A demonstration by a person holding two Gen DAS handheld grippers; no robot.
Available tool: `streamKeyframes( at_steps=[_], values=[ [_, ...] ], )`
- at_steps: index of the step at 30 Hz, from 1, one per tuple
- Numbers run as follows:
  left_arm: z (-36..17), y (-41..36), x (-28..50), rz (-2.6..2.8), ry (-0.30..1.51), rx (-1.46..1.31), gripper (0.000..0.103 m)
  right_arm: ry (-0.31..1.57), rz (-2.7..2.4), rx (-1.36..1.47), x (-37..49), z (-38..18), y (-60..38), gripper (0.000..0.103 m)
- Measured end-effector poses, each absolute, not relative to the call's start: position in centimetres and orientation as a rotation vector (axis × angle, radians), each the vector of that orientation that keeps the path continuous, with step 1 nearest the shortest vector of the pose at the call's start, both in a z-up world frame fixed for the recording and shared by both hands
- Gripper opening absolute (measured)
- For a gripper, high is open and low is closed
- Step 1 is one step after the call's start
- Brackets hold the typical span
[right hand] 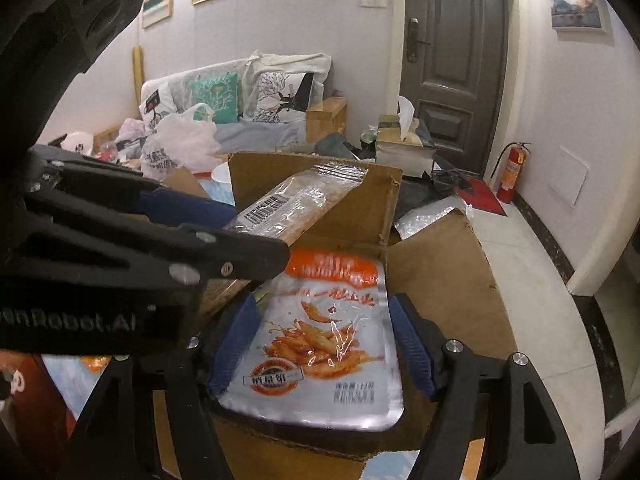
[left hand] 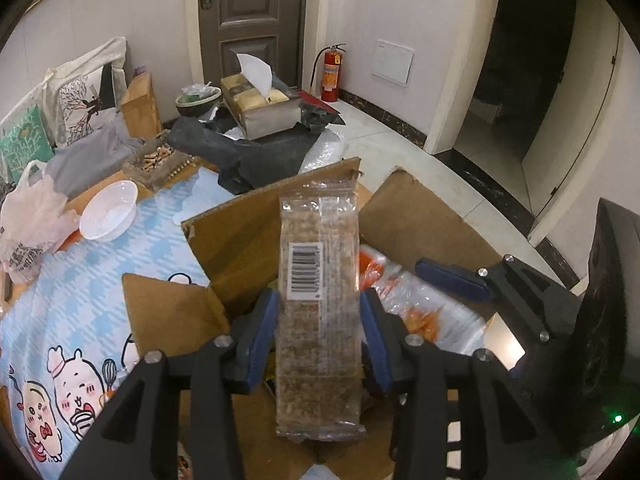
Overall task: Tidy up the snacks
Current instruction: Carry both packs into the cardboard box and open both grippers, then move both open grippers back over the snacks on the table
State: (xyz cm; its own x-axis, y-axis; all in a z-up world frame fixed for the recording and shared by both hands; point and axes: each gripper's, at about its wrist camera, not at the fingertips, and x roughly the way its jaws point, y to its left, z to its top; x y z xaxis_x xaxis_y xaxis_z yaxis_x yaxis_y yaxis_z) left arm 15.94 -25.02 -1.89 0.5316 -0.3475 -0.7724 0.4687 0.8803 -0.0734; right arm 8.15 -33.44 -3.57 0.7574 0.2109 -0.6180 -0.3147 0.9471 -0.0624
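Observation:
My left gripper is shut on a long clear packet of brown cereal bar with a barcode label, held over the open cardboard box. The same packet and the left gripper's fingers show in the right wrist view. My right gripper is shut on a silver and orange snack bag printed with chili fish, above the cardboard box. The right gripper's blue fingertips and the bag show in the left wrist view, right of the bar.
The box stands on a blue checked cartoon cloth. A white bowl, a white plastic bag, a tissue box and black wrapping lie beyond. A sofa with cushions is behind. A fire extinguisher stands by the door.

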Motion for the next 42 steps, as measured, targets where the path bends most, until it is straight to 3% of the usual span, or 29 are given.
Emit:
streamKeyframes(
  at_steps=[3, 9, 13, 23, 31, 42],
  values=[
    [-1.1, -24.5, 15.4, -0.488, 0.857, 0.152, 0.057, 0.654, 0.280, -0.176, 8.1, -3.4, -33.5, 0.068],
    [0.9, -22.4, 13.9, -0.467, 0.810, 0.145, 0.058, 0.640, 0.278, -0.164, 7.6, -2.6, -34.0, 0.070],
    [2.3, -20.1, 12.4, -0.426, 0.759, 0.145, 0.066, 0.607, 0.303, -0.149, 6.3, -1.4, -33.5, 0.070],
    [3.8, -10.0, 8.0, -0.281, 0.663, 0.117, 0.071, 0.501, 0.441, -0.112, 3.4, 1.4, -28.8, 0.070],
    [0.3, -1.2, 6.5, -0.176, 0.693, 0.059, 0.071, 0.515, 0.682, -0.183, 0.7, 0.4, -18.9, 0.070],
    [-8.6, 5.0, 7.5, -0.208, 0.807, -0.041, 0.071, 0.768, 0.689, -0.144, 3.9, -9.5, -10.5, 0.070]
  ],
)
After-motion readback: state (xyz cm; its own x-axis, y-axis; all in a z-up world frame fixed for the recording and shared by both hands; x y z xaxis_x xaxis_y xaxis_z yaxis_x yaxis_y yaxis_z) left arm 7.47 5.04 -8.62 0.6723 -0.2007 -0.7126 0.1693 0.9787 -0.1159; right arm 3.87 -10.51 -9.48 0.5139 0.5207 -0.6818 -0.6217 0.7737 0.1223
